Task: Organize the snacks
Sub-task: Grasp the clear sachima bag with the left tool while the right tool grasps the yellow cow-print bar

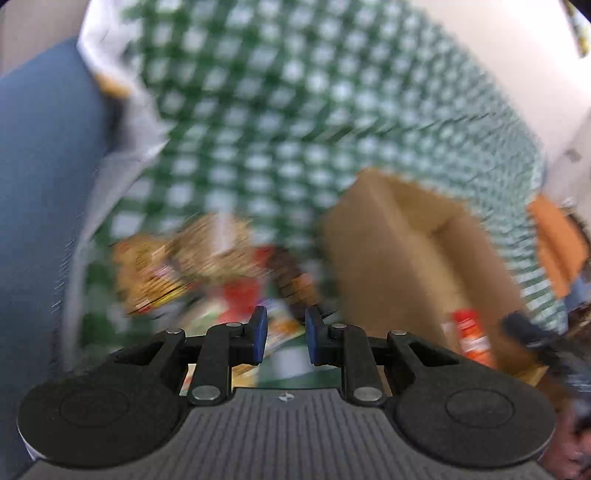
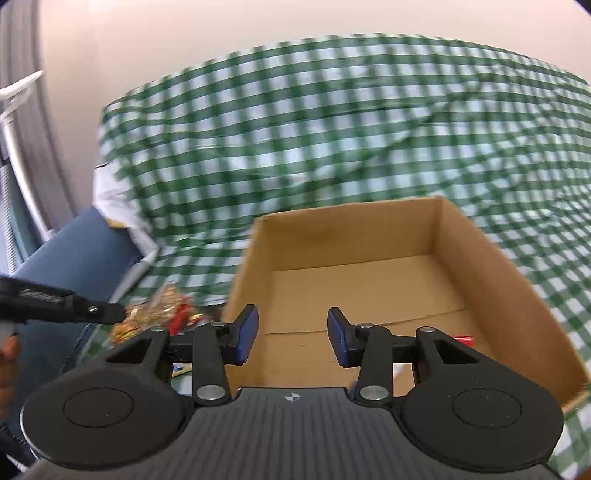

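A green-and-white checked cloth (image 2: pixel 332 122) covers the work surface and lies in loose folds. Behind the cloth stands a plain pale wall (image 2: pixel 184 33). Left of the cloth is blue upholstered furniture (image 1: pixel 40 177), and beyond that a white frame (image 2: pixel 18 147) near grey vertical folds.

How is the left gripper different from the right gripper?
The left gripper has a narrower gap than the right gripper. The left points at the snack pile; the right points into the cardboard box. Both have blue pads and hold nothing.
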`<state>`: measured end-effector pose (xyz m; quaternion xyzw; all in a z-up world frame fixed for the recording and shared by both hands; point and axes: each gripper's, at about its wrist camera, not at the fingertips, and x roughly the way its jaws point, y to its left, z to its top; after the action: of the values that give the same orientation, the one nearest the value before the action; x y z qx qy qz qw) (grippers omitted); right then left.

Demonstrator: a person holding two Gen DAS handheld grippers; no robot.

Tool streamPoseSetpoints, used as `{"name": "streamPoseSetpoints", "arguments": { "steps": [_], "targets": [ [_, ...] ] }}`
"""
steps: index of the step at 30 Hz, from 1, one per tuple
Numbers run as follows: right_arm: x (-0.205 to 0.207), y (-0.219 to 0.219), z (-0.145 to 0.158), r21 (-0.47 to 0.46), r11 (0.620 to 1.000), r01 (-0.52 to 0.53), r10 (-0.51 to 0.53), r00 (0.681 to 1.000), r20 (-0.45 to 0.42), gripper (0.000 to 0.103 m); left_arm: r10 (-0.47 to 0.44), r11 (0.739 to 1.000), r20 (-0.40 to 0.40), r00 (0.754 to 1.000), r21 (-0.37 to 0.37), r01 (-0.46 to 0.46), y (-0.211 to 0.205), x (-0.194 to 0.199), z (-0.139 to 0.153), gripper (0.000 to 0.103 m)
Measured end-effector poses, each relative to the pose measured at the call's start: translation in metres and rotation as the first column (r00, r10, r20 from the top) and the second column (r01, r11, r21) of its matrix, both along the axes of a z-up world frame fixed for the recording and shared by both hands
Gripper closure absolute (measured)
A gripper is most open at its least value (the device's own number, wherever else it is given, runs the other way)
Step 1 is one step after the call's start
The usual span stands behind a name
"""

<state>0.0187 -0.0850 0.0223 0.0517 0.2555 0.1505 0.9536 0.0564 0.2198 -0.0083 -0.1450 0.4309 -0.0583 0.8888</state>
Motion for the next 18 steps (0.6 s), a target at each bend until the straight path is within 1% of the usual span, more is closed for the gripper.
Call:
{"name": "streamPoseSetpoints", "arguments": {
  "steps": [2, 3, 4, 6, 8, 9, 11, 14, 17, 18],
  "targets": [
    [-0.003, 0.012, -0.001, 0.007, 0.999, -0.040, 0.040, 0.999, 0.005, 0.059, 0.011, 0.996, -0.036, 0.999, 0.088, -0.008, 0.004, 0.004, -0.008, 0.080],
    [-0.004, 0.018, -0.002, 0.008, 0.998, -0.061, 0.061, 0.998, 0.011, 0.059, 0.013, 0.993, -0.044, 0.999, 0.116, -0.008, 0.007, 0.006, -0.011, 0.077],
    [-0.005, 0.025, -0.002, 0.010, 0.997, -0.081, 0.081, 0.997, 0.016, 0.059, 0.017, 0.993, -0.056, 0.998, 0.117, -0.010, 0.012, 0.008, -0.016, 0.075],
    [-0.007, 0.037, -0.004, 0.020, 0.993, -0.117, 0.117, 0.993, 0.018, 0.059, 0.029, 0.992, -0.091, 0.995, 0.122, -0.017, 0.017, 0.011, -0.024, 0.065],
    [-0.006, 0.050, -0.004, 0.029, 0.988, -0.152, 0.152, 0.988, 0.008, 0.059, 0.033, 0.988, -0.114, 0.993, 0.151, -0.016, 0.020, 0.014, -0.031, 0.064],
    [-0.006, 0.057, -0.004, 0.028, 0.986, -0.167, 0.167, 0.986, 0.004, 0.059, 0.035, 0.987, -0.127, 0.991, 0.159, -0.015, 0.023, 0.017, -0.034, 0.060],
    [-0.007, 0.072, -0.004, 0.022, 0.979, -0.201, 0.202, 0.979, -0.003, 0.059, 0.046, 0.986, -0.148, 0.988, 0.166, -0.021, 0.026, 0.020, -0.039, 0.052],
    [-0.010, 0.099, -0.003, -0.002, 0.965, -0.261, 0.261, 0.965, -0.006, 0.059, 0.064, 0.988, -0.189, 0.980, 0.150, -0.036, 0.029, 0.025, -0.048, 0.052],
    [-0.010, 0.121, -0.009, -0.004, 0.955, -0.296, 0.296, 0.955, -0.027, 0.059, 0.080, 0.993, -0.246, 0.966, 0.106, -0.055, 0.042, 0.027, -0.057, 0.044],
    [-0.007, 0.127, -0.013, 0.002, 0.954, -0.300, 0.300, 0.953, -0.041, 0.059, 0.084, 0.994, -0.260, 0.962, 0.093, -0.062, 0.044, 0.027, -0.060, 0.046]
  ]
}}
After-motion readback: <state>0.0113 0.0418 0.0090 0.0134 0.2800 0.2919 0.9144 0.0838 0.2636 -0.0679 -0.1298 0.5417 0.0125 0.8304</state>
